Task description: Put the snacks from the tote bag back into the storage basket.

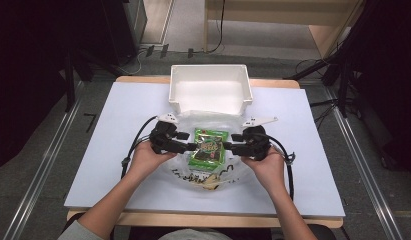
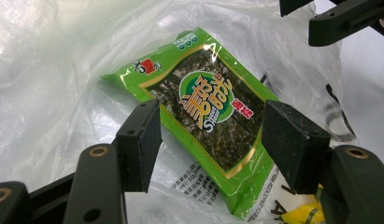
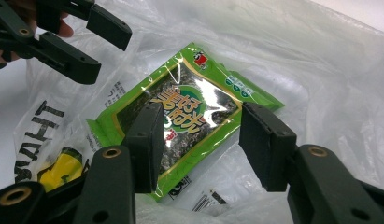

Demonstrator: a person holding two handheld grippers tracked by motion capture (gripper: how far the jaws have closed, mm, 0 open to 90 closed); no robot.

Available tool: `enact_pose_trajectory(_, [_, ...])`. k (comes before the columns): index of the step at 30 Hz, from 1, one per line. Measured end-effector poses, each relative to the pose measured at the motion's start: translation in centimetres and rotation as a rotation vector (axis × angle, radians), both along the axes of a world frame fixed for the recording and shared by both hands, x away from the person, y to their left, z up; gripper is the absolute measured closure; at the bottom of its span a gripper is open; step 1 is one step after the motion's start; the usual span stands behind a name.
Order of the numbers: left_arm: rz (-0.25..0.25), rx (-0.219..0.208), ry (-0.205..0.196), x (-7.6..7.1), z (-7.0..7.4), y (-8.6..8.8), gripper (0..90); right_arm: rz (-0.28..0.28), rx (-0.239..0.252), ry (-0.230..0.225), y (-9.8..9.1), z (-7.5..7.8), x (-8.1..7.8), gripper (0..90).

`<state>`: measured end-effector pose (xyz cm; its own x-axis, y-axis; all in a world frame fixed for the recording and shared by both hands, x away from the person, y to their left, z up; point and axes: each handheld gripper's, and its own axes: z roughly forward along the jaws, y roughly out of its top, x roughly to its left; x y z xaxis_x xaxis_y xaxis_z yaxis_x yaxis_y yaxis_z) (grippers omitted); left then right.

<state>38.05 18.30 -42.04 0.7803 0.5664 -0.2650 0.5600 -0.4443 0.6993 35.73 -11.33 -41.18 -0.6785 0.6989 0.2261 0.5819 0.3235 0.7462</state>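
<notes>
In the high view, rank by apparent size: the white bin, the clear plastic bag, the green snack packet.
1. white bin
2. clear plastic bag, close to the bin; its outline is hard to trace
3. green snack packet, clearly smallest

The high view looks forward and down over the whole desk [image 1: 118,150] from afar. Each claw view rides close, facing inward from opposite sides; all three share the green packet [image 1: 209,149].
</notes>
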Motion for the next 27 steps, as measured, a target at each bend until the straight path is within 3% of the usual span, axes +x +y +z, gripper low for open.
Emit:
enact_pose_trajectory(9, [0.012,0.026,-0.017,-0.3,-0.3,-0.5,52.6,0.002,-0.002,0.003,0.0,-0.4,0.2,49.8])
enact_pose_trajectory(12, [0.024,0.016,0.008,-0.3,-0.6,-0.6,57.5,0.003,-0.006,0.006,0.1,-0.6,0.1,49.6])
enact_pose_trajectory(15, [0.026,0.004,0.044,-0.3,-0.8,-0.7,68.6,0.004,0.001,0.011,0.1,-0.7,0.2,49.5])
enact_pose_trajectory(20, [0.018,0.013,0.036,-0.3,-1.1,-1.0,87.9,0.002,-0.001,0.013,0.1,-0.9,0.1,49.5])
enact_pose_trajectory(27, [-0.001,0.041,0.019,-0.5,-1.5,-1.9,90.0,0.006,0.002,0.022,0.2,-1.2,-0.1,49.7])
